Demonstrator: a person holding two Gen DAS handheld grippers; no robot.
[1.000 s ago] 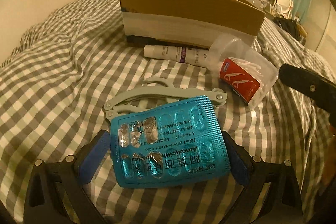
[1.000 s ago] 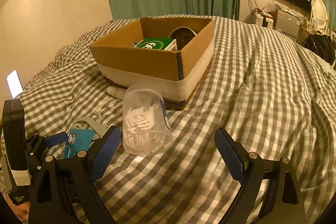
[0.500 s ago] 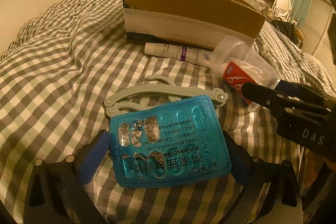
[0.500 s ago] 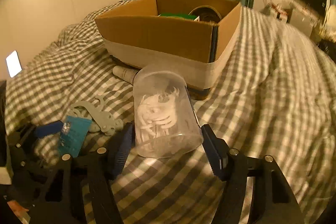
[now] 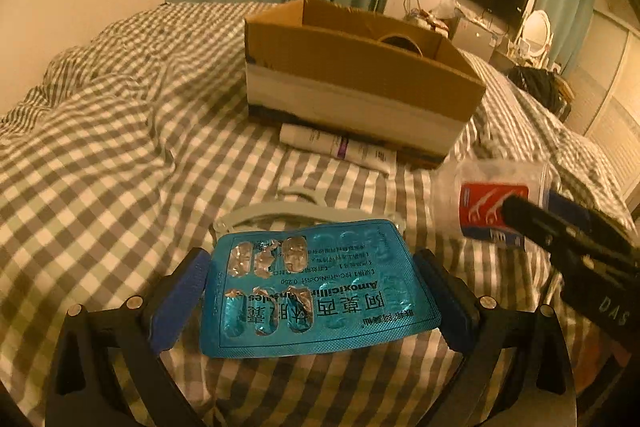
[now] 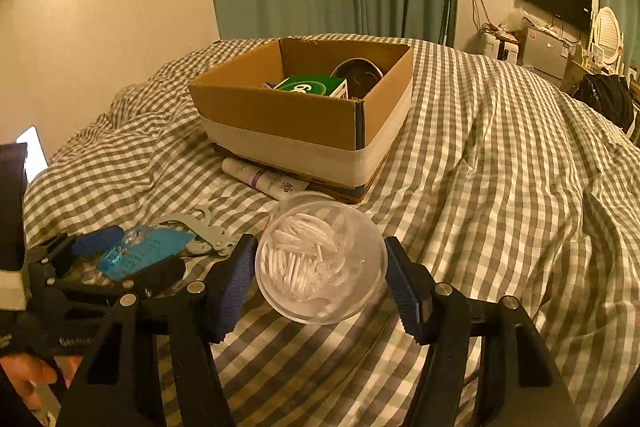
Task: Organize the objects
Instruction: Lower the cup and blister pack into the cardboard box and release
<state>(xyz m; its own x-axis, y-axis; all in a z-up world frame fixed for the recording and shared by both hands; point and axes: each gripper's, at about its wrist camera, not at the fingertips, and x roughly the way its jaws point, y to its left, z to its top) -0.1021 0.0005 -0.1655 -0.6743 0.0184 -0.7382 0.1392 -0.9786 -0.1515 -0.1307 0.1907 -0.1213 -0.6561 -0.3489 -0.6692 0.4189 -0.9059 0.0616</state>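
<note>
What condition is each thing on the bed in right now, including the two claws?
Cardboard box: open, partly filled.
Blister pack: partly used, gripped between the left claw's pads.
Clear jar of floss picks: lifted and tilted, gripped by the right claw.
Tube: lying flat against the box.
Grey hanger: lying flat on the bedcover.
Left claw: closed on the pack.
Right claw: closed on the jar.

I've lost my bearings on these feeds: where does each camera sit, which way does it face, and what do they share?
Left wrist: on the left gripper, facing the cardboard box across the bed; its fingers flank the blister pack, and the right gripper's finger enters at right.
Right wrist: on the right gripper, facing the box's open corner; its fingers flank the floss pick jar, with the left gripper and a hand at left.
Shared: box, jar, blister pack, tube.
</note>
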